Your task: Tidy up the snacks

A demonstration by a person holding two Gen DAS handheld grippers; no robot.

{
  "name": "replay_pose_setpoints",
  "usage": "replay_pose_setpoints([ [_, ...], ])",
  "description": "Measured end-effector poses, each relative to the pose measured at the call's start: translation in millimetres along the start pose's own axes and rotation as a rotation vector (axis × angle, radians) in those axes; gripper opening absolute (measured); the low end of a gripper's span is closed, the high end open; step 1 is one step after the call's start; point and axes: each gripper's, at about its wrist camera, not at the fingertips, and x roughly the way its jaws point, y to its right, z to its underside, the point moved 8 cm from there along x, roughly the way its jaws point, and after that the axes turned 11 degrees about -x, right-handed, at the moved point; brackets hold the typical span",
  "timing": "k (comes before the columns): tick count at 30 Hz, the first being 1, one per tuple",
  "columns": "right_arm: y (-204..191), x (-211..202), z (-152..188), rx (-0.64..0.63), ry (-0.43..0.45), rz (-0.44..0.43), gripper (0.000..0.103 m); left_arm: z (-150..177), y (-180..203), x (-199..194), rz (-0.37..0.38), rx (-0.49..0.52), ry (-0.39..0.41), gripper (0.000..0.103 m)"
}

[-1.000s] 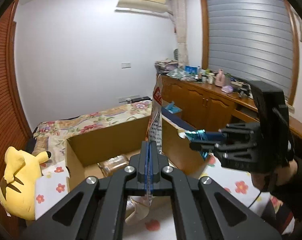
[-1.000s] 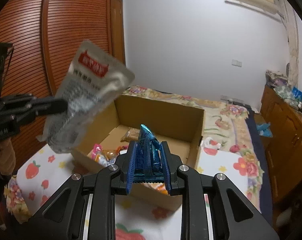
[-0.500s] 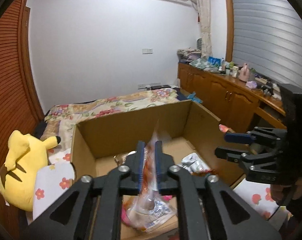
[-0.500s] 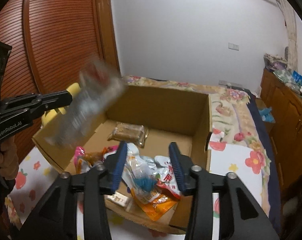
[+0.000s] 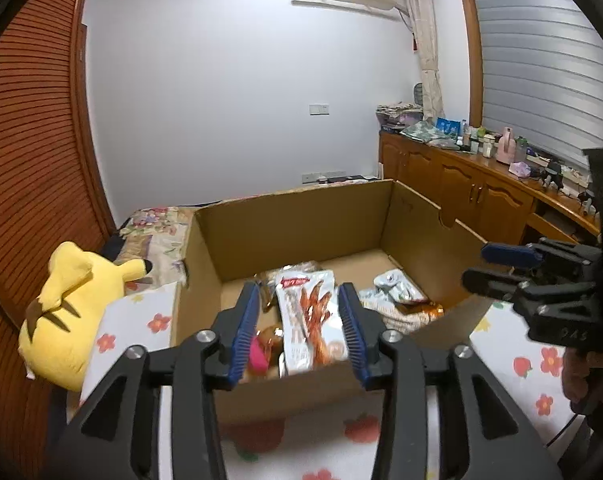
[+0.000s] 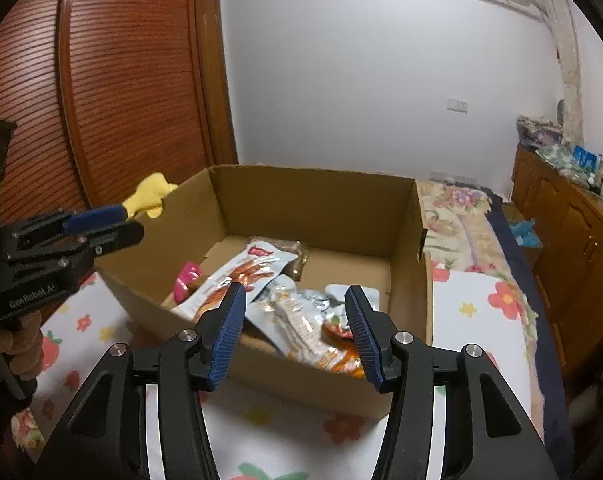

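Cardboard box (image 5: pixel 297 224), open-topped, on a bed with a floral sheet (image 6: pixel 477 320). Inside the box: silver snack pouch (image 5: pixel 309 320) with red print, lying flat near the front wall; pale packets (image 6: pixel 301 316) beside it (labels unreadable). Left gripper (image 5: pixel 299 332) over the box's front edge, jaws just opened, nothing between them. Right gripper (image 6: pixel 297 332) likewise parted and empty. Yellow plush toy (image 5: pixel 67 304) left of the box.
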Motion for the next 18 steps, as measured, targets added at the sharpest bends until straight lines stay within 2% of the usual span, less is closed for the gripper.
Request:
replay_pose_setpoints([
  [3, -5, -15, 3, 0.015, 0.024, 0.006, 0.058, 9, -3, -12, -0.012, -0.014, 0.009, 0.049],
  [5, -9, -28, 4, 0.018, 0.048, 0.020, 0.062, 14, -4, -20, -0.021, -0.018, 0.013, 0.059],
  [6, -9, -33, 4, 0.020, 0.056, 0.028, 0.063, 16, -4, -23, -0.029, -0.018, 0.017, 0.071],
  [9, -12, -49, 6, 0.030, 0.083, 0.050, 0.071, 18, -5, -36, -0.047, -0.025, 0.057, 0.076],
  [14, -12, -71, 9, 0.049, 0.124, 0.094, 0.087, 22, -5, -50, -0.062, -0.052, 0.071, 0.085],
  [18, -14, -82, 9, 0.046, 0.141, 0.128, 0.090, 24, -4, -65, -0.103, -0.052, 0.104, 0.088],
])
